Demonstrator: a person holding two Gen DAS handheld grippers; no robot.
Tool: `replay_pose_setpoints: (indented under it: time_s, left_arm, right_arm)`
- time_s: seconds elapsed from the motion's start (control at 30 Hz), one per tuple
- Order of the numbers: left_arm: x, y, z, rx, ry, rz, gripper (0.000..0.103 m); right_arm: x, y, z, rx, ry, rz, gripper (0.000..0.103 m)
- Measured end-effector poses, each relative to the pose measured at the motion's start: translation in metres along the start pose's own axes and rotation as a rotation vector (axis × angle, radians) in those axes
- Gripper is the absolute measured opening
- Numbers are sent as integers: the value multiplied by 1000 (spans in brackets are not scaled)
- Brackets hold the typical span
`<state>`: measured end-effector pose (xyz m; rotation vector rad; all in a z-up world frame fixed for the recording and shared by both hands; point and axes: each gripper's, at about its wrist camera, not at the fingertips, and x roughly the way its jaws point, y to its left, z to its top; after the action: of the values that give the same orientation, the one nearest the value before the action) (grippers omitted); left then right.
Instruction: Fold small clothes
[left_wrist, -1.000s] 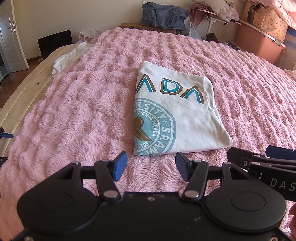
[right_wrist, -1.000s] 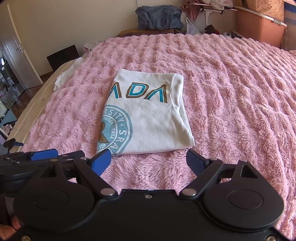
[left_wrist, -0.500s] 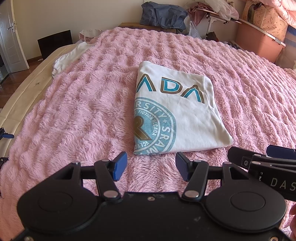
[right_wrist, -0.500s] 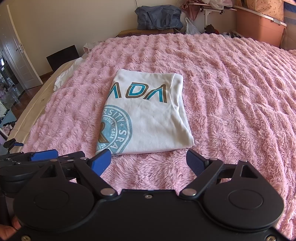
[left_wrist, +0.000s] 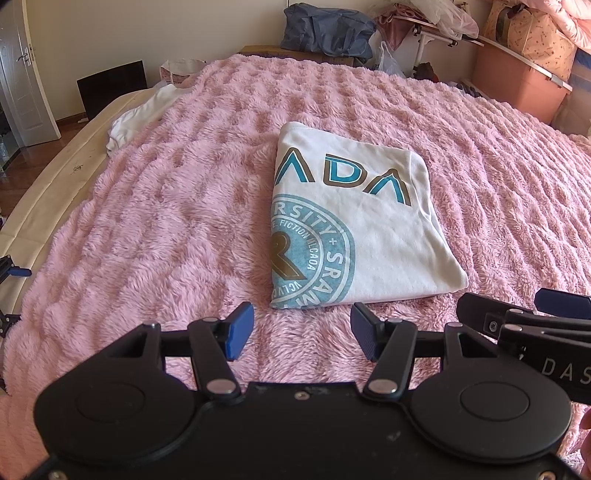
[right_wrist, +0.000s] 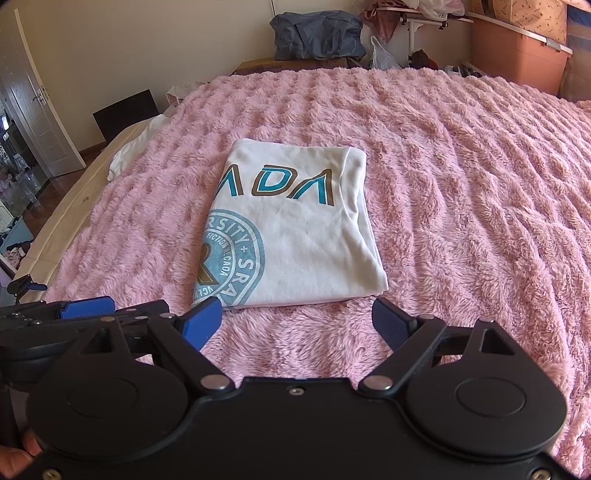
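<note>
A white T-shirt (left_wrist: 388, 236) with teal and brown print lies folded into a rectangle on the pink fluffy blanket (left_wrist: 166, 221). The same shirt (right_wrist: 306, 243) sits mid-frame in the right wrist view. My left gripper (left_wrist: 301, 334) hovers just short of the shirt's near edge, jaws wide open and empty. My right gripper (right_wrist: 297, 325) stands beside it at the same near edge, also open with nothing between its blue pads. Each gripper shows at the other's frame edge.
Another white garment (left_wrist: 140, 114) lies crumpled at the blanket's far left edge. A blue bag (left_wrist: 325, 29), a pink storage box (left_wrist: 517, 85) and a loaded rack stand beyond the bed. A door (right_wrist: 44, 122) is on the left.
</note>
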<state>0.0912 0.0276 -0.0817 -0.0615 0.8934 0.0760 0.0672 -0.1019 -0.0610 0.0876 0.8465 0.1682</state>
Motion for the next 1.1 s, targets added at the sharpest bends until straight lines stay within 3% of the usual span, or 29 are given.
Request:
replay_pose_setpoints:
  time_s: [1.1]
  left_arm:
    - [6, -1, 2, 6, 1, 3, 62]
  right_arm:
    - [0, 0, 2, -3, 0, -3, 90]
